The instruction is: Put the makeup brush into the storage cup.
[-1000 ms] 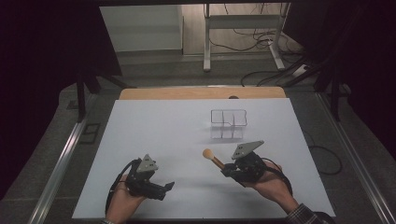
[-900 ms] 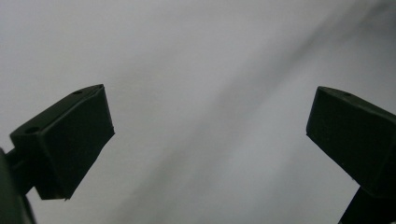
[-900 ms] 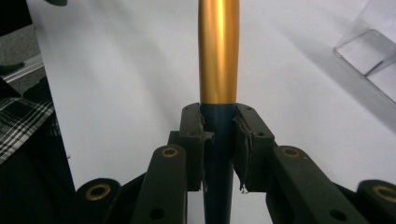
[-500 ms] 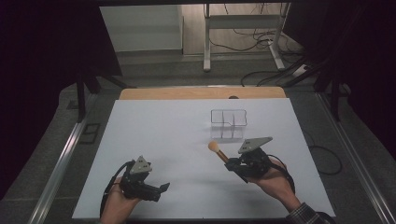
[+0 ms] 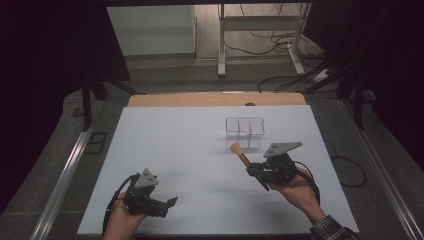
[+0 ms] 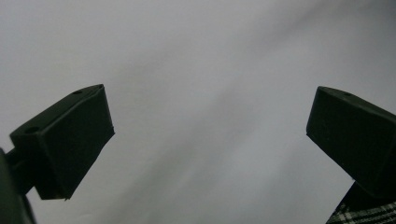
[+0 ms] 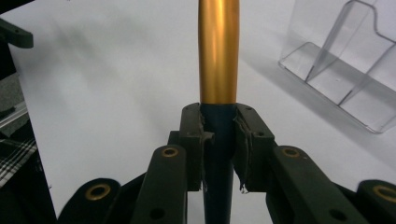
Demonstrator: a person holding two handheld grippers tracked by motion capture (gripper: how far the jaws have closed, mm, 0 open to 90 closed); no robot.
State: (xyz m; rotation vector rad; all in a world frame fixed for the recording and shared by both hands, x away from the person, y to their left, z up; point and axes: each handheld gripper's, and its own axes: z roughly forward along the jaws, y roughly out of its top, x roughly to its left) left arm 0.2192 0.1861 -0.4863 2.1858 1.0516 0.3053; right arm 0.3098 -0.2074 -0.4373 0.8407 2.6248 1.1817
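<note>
A brush with a tan round head, a gold ferrule and a dark handle slants up and to the left from my right gripper. In the right gripper view the right gripper is shut on the dark handle, with the ferrule rising straight above the pads. A clear plastic organiser with dividers stands just beyond the brush head; its walls show at the upper right. My left gripper rests low at the near left, open, and the left gripper has nothing between its fingers.
A white sheet covers the table, with a wooden strip along its far edge. Metal rails run down both sides. A stand and cables lie on the floor beyond.
My right hand has carried the brush a little to the right and farther away, closer to the organiser. The left hand has slid slightly toward the near edge.
</note>
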